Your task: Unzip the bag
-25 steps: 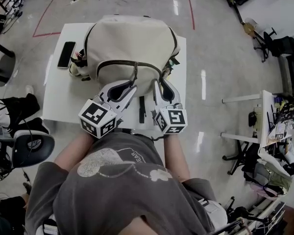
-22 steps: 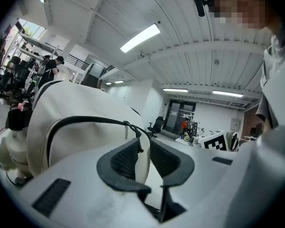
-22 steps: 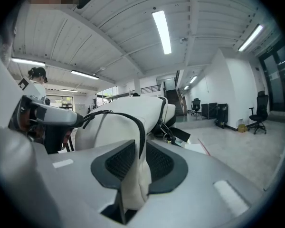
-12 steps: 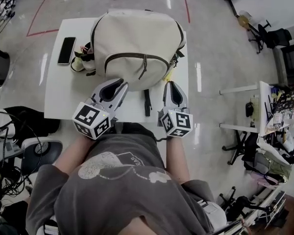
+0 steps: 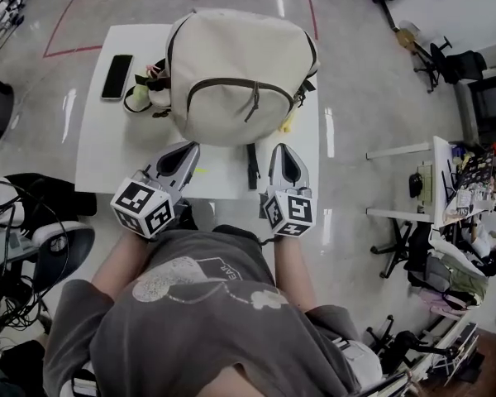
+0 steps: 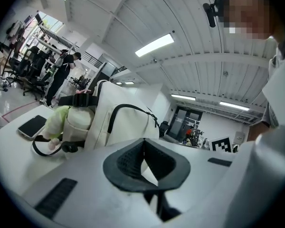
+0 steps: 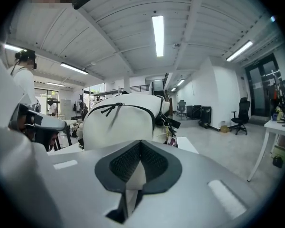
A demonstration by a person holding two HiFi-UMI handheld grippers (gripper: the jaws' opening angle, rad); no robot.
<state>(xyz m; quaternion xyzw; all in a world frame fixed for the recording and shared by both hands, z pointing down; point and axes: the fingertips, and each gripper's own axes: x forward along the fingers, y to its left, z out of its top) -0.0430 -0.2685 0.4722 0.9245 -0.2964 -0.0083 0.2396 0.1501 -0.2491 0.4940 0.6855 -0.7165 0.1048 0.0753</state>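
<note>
A cream backpack [image 5: 240, 73] lies on the white table [image 5: 107, 155], its dark front-pocket zipper closed and the pull [image 5: 252, 106] hanging right of centre. My left gripper [image 5: 190, 147] sits near the table's front edge, just short of the bag's bottom left. Its jaws are closing, the pads meeting with nothing between them. My right gripper [image 5: 283, 149] is level with it at the bag's bottom right, also closing to shut and empty. In the left gripper view the backpack [image 6: 118, 113] stands beyond the gripper [image 6: 143, 141]. The right gripper view has the backpack [image 7: 123, 120] ahead of the gripper [image 7: 140, 144].
A black phone [image 5: 116, 76] lies at the table's far left. A pale green plush toy [image 5: 153, 98] hangs at the bag's left side. A black strap [image 5: 252, 165] trails from the bag between the grippers. Chairs and desks stand around on the floor.
Both grippers have drawn back from the backpack's front toward the near table edge, and their jaws have gone from open to shut. The bag looks farther away.
</note>
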